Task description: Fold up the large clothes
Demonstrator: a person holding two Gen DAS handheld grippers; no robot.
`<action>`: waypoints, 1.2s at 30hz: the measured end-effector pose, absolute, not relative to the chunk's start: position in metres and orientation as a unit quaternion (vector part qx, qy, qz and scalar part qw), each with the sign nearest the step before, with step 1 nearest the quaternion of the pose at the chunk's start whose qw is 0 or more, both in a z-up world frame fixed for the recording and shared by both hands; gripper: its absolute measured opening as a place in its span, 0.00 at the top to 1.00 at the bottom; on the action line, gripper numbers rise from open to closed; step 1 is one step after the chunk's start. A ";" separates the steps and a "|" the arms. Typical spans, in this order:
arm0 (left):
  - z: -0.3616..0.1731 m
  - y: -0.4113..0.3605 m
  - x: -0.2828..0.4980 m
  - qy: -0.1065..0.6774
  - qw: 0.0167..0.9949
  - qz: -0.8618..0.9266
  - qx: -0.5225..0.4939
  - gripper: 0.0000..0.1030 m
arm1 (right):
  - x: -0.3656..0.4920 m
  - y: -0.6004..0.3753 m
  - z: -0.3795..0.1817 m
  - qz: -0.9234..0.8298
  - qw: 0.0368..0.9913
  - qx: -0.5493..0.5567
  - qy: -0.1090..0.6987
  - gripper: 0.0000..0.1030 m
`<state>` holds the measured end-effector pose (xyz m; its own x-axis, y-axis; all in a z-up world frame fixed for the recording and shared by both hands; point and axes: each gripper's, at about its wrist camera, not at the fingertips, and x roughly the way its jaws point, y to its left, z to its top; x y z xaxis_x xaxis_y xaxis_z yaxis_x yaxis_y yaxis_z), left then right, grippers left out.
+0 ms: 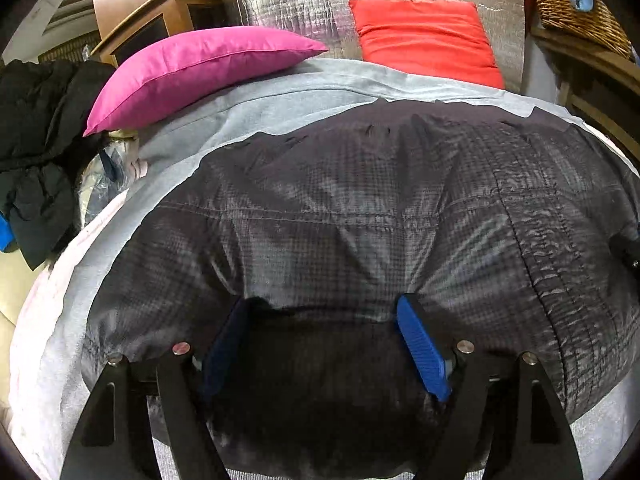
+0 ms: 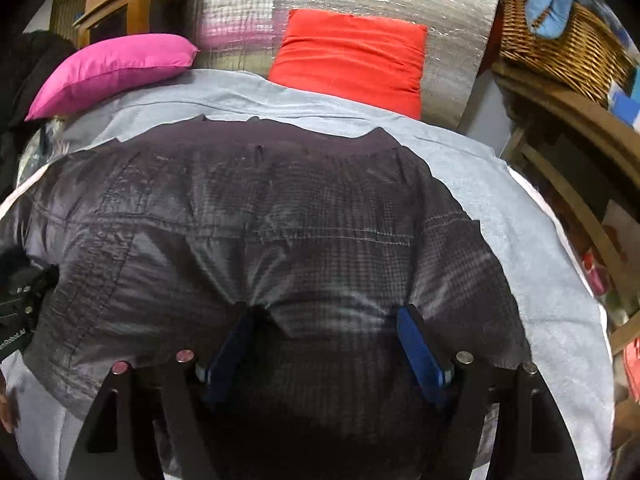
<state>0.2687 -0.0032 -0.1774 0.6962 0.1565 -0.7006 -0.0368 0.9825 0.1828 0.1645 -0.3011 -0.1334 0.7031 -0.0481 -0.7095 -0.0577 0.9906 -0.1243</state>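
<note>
One dark quilted garment (image 1: pixel 360 216) is counted, spread over one grey sheet (image 1: pixel 248 108). Two cushions are counted at the far side: one pink cushion (image 1: pixel 200 68) on the left and one red cushion (image 1: pixel 428 36) on the right. One wicker basket (image 2: pixel 560 40) is seen at the far right, with one blue cloth (image 2: pixel 554 0) in it. One heap of black clothing (image 1: pixel 36 148) is counted at the left. Two tools are counted: the left tool (image 1: pixel 324 312) and the right tool (image 2: pixel 324 320), each with two blue pads.

A dark quilted jacket (image 2: pixel 256 232) is spread on a pale grey sheet (image 2: pixel 520 240), its near edge straddled by the right gripper (image 2: pixel 324 320), blue fingers (image 2: pixel 418 350) parted wide.
</note>
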 end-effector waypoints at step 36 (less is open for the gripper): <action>-0.176 -0.013 0.262 0.400 0.915 0.040 0.042 0.18 | 0.156 -0.291 -0.099 0.033 0.914 -0.015 0.404 0.16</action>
